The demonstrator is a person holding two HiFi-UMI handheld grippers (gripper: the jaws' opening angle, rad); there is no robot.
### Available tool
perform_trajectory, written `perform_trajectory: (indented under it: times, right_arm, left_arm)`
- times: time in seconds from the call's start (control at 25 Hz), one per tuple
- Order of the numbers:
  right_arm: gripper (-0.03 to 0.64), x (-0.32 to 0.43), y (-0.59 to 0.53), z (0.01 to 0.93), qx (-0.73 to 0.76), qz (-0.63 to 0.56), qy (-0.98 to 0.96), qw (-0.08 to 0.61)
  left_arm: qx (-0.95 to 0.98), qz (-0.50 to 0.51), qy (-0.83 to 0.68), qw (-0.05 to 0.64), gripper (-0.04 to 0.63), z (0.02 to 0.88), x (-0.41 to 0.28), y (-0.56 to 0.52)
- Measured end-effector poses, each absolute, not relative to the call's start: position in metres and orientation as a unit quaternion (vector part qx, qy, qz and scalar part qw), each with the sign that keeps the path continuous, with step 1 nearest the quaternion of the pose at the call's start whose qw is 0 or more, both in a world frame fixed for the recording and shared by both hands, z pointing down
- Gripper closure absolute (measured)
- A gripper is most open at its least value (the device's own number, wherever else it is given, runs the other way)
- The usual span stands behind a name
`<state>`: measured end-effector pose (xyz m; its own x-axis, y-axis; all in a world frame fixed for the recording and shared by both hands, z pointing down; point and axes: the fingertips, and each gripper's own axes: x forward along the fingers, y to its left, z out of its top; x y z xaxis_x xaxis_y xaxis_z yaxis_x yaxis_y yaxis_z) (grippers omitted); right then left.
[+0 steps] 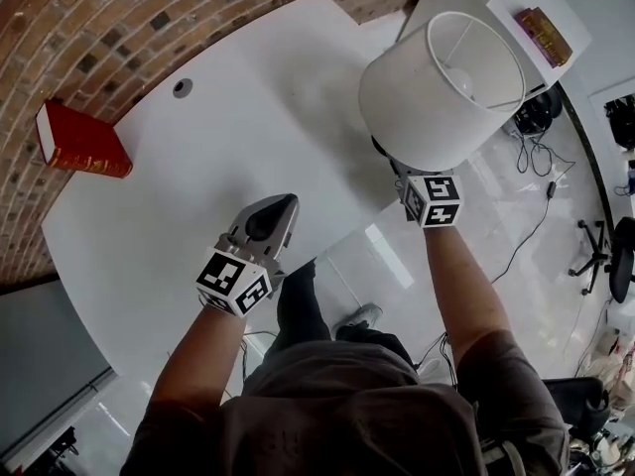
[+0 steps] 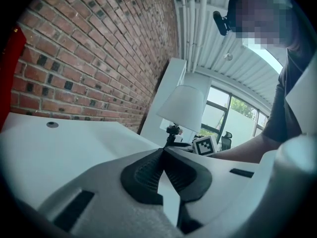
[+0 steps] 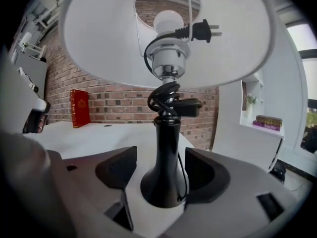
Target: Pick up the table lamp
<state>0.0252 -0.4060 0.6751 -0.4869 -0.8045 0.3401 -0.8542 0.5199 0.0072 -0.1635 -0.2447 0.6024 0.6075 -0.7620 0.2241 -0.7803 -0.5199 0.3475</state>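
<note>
The table lamp (image 1: pixel 442 87) has a white drum shade, a slim black stem with its cord wound round the neck, and a flared black base. It stands upright near the right edge of the white table (image 1: pixel 198 216). In the right gripper view the lamp base (image 3: pixel 166 175) sits between the jaws of my right gripper (image 3: pixel 160 153), which is open with a gap on each side of the base. In the head view the shade hides my right gripper's fingertips; its marker cube (image 1: pixel 434 198) shows below. My left gripper (image 1: pixel 288 204) hovers over the table's front, shut and empty, with its tips together (image 2: pixel 163 150).
A red book (image 1: pixel 84 142) stands against the brick wall at the table's far left. A cable hole (image 1: pixel 182 88) sits near the back. A white shelf (image 1: pixel 556 8) beyond the lamp holds a small book. The floor at right carries cables and office chairs.
</note>
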Motion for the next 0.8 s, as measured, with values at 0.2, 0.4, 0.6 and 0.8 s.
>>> perform_trajectory:
  times: [0.2, 0.4, 0.6, 0.8]
  right_arm:
    - [0.322, 0.016, -0.420, 0.676, 0.487, 0.067, -0.858, 0.150]
    - [0.374, 0.014, -0.437, 0.672, 0.503, 0.057, -0.851, 0.139]
    - [0.490, 0.012, -0.449, 0.669, 0.503, 0.047, -0.851, 0.141]
    - [0.499, 0.011, -0.449, 0.673, 0.480, 0.080, -0.858, 0.160]
  left_arm:
    - [0.874, 0.027, -0.438, 0.210, 0.594, 0.604, -0.165, -0.247]
    - [0.875, 0.033, -0.435, 0.209, 0.594, 0.606, -0.170, -0.248]
    - [0.875, 0.032, -0.434, 0.214, 0.594, 0.607, -0.172, -0.249]
    - [0.875, 0.032, -0.431, 0.217, 0.594, 0.608, -0.172, -0.249]
